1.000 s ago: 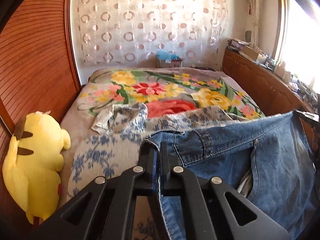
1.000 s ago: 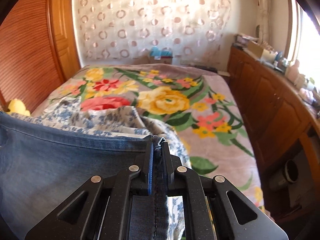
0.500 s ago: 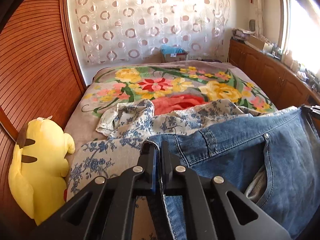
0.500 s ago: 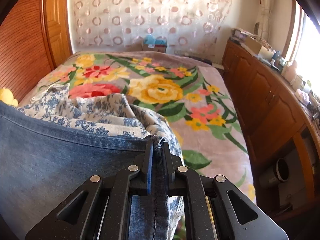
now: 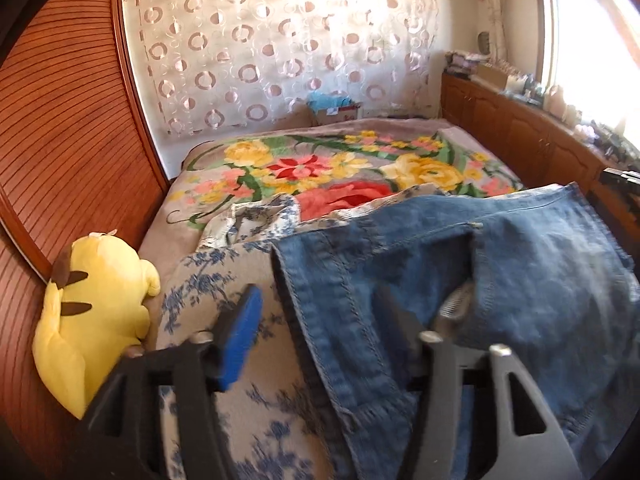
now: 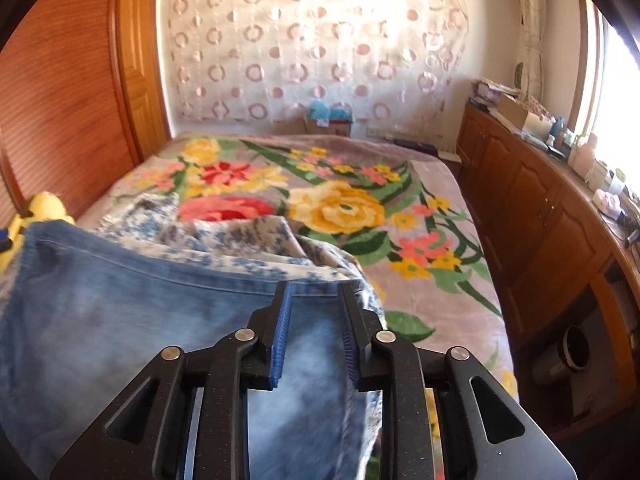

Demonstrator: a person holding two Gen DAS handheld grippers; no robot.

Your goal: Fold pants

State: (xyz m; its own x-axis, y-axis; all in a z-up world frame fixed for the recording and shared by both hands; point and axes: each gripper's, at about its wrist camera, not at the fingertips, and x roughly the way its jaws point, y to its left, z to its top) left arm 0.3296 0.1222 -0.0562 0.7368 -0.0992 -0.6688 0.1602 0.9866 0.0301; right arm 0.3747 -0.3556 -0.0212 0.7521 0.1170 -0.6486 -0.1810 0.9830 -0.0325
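Note:
Blue denim pants [image 5: 500, 280] lie on the near end of the bed, waistband toward me; they also show in the right wrist view [image 6: 132, 300]. My left gripper [image 5: 320, 308] is open, its jaws wide apart on either side of the waistband's left corner, which lies loose between them. My right gripper [image 6: 314, 300] is open, its blue-padded fingers [image 6: 280, 332] straddling the waistband's right corner without pinching it.
A blue-and-white floral garment [image 5: 224, 280] lies crumpled under and beyond the pants on the flowered blanket [image 5: 320, 168]. A yellow plush toy [image 5: 92, 304] sits at the bed's left edge by the wooden wall. Wooden cabinets [image 6: 540, 216] line the right side.
Both grippers were shut on the waistband corners and have opened, letting the pants go onto the bed. Both views have shifted slightly.

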